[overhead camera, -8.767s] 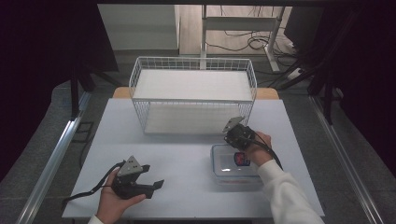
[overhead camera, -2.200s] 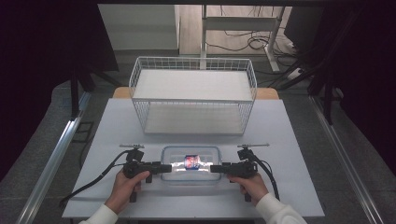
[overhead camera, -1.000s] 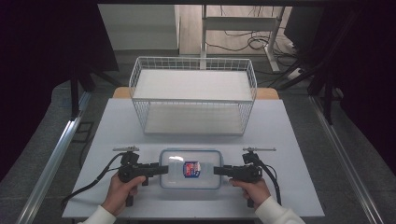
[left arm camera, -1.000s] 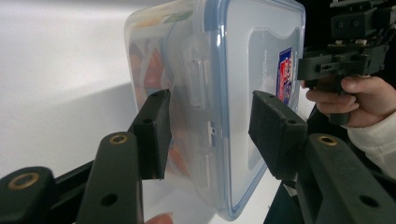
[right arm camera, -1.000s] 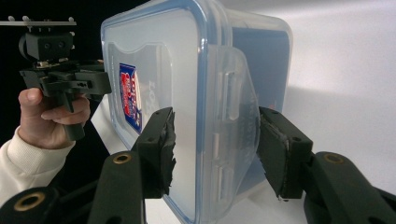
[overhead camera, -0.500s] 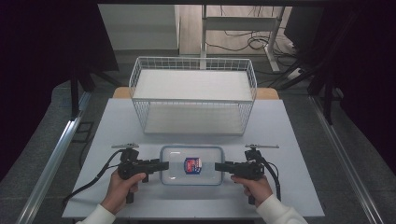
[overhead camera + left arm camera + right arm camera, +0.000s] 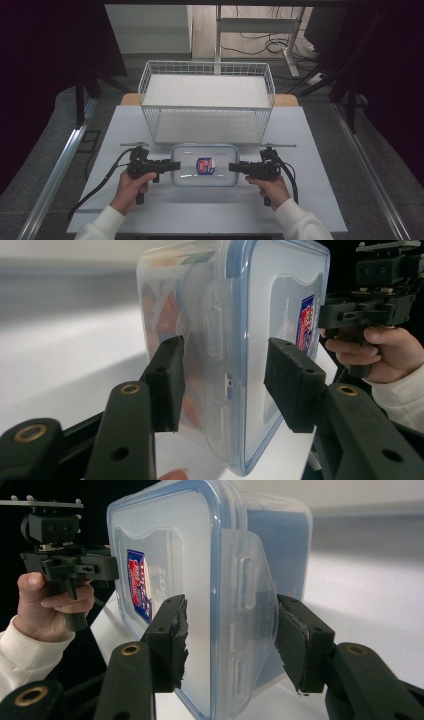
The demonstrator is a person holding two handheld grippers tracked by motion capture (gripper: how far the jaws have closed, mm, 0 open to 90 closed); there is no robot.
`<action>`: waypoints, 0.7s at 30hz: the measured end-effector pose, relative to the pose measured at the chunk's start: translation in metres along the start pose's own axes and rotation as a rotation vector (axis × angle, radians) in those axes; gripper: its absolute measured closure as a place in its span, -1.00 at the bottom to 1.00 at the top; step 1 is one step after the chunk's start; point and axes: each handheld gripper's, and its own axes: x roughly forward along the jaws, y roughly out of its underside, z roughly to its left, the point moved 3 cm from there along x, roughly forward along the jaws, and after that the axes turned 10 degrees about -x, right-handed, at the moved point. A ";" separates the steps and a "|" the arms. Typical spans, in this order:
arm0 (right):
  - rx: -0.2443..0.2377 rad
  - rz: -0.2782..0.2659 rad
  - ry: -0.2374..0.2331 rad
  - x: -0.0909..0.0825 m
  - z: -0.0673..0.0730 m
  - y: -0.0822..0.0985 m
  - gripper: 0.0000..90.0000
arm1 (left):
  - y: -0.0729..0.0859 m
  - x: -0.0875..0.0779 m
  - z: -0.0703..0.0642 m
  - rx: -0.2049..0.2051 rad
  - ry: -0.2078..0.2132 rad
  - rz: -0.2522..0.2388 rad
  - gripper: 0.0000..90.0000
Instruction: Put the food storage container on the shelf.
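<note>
One lidded plastic container [image 7: 204,165], two hand-held grippers, left hand-held gripper [image 7: 172,165], right hand-held gripper [image 7: 234,167], one wire basket [image 7: 207,102]

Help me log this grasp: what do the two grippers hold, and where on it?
Both hold the clear lidded container: left gripper clamps its left end, right gripper its right end, each at a lid latch.

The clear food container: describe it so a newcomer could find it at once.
On the white table, look in front of the white wire basket, at the near middle. There sits the clear plastic food container, clamped at its ends between the left tool and the right tool. Its blue-rimmed lid with a red-and-blue label marks it out.
</note>
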 end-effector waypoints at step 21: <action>0.008 -0.044 0.032 0.034 -0.056 -0.042 0.08 | -0.056 0.036 0.047 -0.044 0.031 -0.100 0.15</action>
